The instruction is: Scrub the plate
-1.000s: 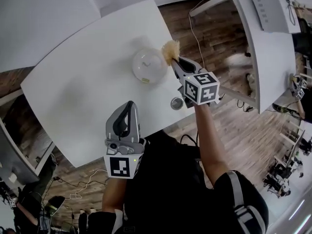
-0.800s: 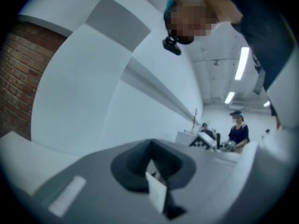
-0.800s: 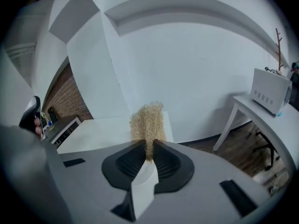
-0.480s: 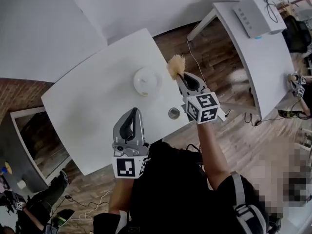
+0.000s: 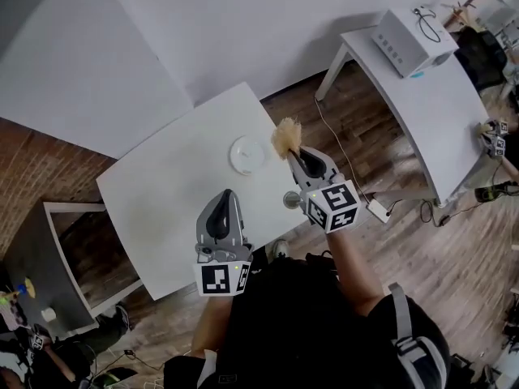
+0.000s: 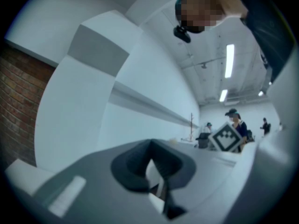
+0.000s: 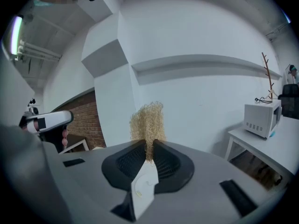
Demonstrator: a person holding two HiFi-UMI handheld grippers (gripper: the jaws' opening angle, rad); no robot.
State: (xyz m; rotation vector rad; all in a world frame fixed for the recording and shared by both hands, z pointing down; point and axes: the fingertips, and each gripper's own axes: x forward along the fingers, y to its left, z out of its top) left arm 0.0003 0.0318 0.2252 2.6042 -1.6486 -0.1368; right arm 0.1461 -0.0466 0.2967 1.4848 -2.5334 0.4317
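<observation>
A small white plate (image 5: 246, 154) lies on the white table (image 5: 162, 193) near its far right edge. My right gripper (image 5: 294, 154) is raised just right of the plate and is shut on a tan fibre scrubber (image 5: 285, 136); the tuft sticks out above the jaws. In the right gripper view the scrubber (image 7: 147, 122) is pinched in my right gripper (image 7: 148, 146), which faces the wall. My left gripper (image 5: 225, 196) is held over the table's near edge, shut with nothing in it. The left gripper view shows my left gripper (image 6: 156, 161) tilted up at wall and ceiling.
A small metal cup (image 5: 291, 198) stands at the table's near right edge, below the right gripper. A second white table (image 5: 422, 112) at the right carries a white microwave (image 5: 405, 31). Wooden floor and cables lie between the tables. People stand in the background.
The view has pulled up and away, so the table and plate look smaller. Both grippers have risen with it; the right one still grips the scrubber beside the plate.
</observation>
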